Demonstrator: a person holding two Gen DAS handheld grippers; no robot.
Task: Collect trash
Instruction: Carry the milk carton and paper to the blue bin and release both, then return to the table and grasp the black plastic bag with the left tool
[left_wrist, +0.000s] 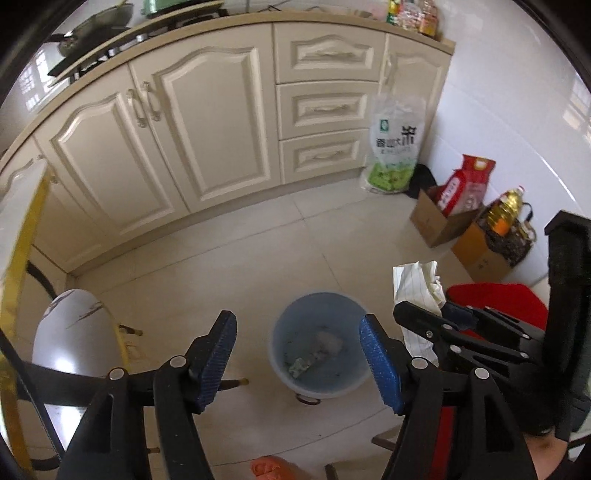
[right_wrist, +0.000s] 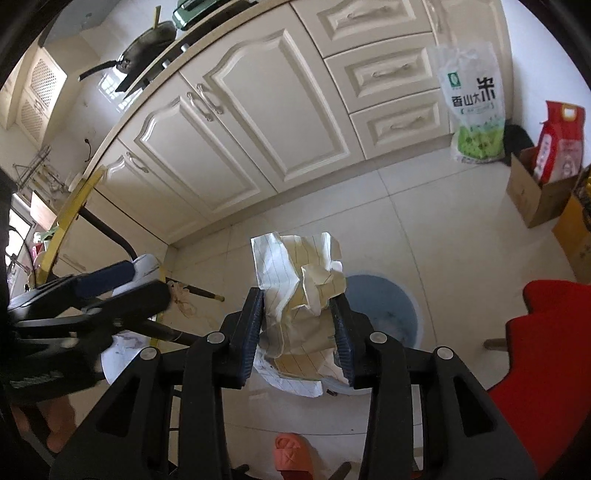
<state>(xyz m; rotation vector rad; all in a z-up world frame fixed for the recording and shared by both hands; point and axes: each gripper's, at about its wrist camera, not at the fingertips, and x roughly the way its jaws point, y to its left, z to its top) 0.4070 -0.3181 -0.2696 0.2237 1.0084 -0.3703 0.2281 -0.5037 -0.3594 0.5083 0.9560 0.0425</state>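
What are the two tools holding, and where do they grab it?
The right tool pinches the crumpled lined paper around its lower middle, above the blue bin. The left tool is open and holds nothing.

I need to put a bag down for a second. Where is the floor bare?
Bare tiles lie between the cabinets and the blue bin. Boxes crowd the right corner, beside the rice bag.

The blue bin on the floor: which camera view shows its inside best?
The left wrist view. There the blue bin lies open between the spread fingers of the left claw, and scraps show on its bottom. In the right wrist view the crumpled lined paper in the right claw hides most of it.
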